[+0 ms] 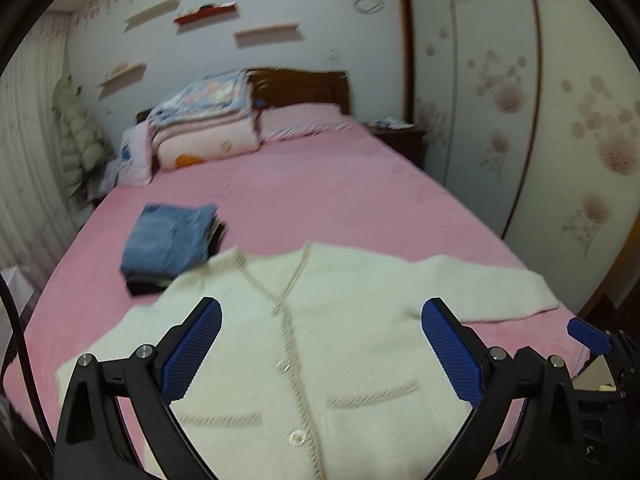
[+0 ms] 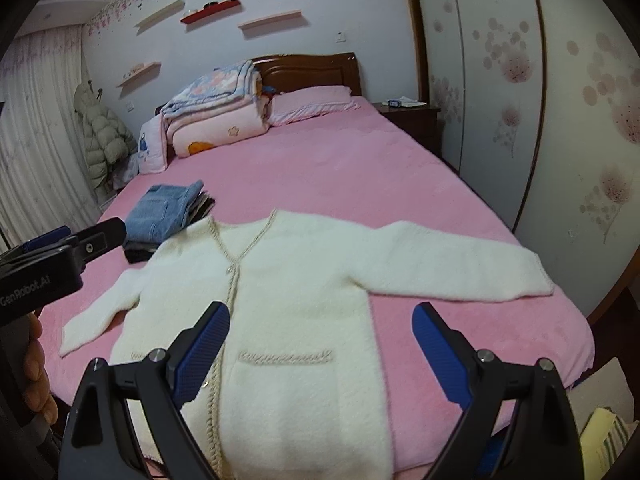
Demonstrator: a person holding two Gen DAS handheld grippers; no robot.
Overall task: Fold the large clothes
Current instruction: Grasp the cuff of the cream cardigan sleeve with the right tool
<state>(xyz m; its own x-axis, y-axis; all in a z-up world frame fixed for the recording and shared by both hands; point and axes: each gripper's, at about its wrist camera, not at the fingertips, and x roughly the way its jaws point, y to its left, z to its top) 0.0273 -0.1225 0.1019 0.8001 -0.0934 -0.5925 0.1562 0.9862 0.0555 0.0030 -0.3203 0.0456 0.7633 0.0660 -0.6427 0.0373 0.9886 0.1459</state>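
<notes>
A cream fluffy cardigan (image 1: pixel 340 344) lies flat, front up and buttoned, on the pink bed (image 1: pixel 320 200), sleeves spread to both sides. It also shows in the right wrist view (image 2: pixel 296 300). My left gripper (image 1: pixel 320 348) is open and empty, hovering over the cardigan's lower front. My right gripper (image 2: pixel 320 352) is open and empty, above the cardigan's right pocket and hem. The left gripper's body (image 2: pixel 60 256) shows at the left edge of the right wrist view, and the right gripper's fingertip (image 1: pixel 588 336) at the right edge of the left wrist view.
A stack of folded clothes topped by jeans (image 1: pixel 172 236) lies just beyond the cardigan's left shoulder, also in the right wrist view (image 2: pixel 164 216). Folded quilts (image 2: pixel 216 116) and a pillow (image 2: pixel 312 104) sit at the headboard. A nightstand (image 2: pixel 412 116) and wardrobe doors (image 2: pixel 540 120) stand on the right.
</notes>
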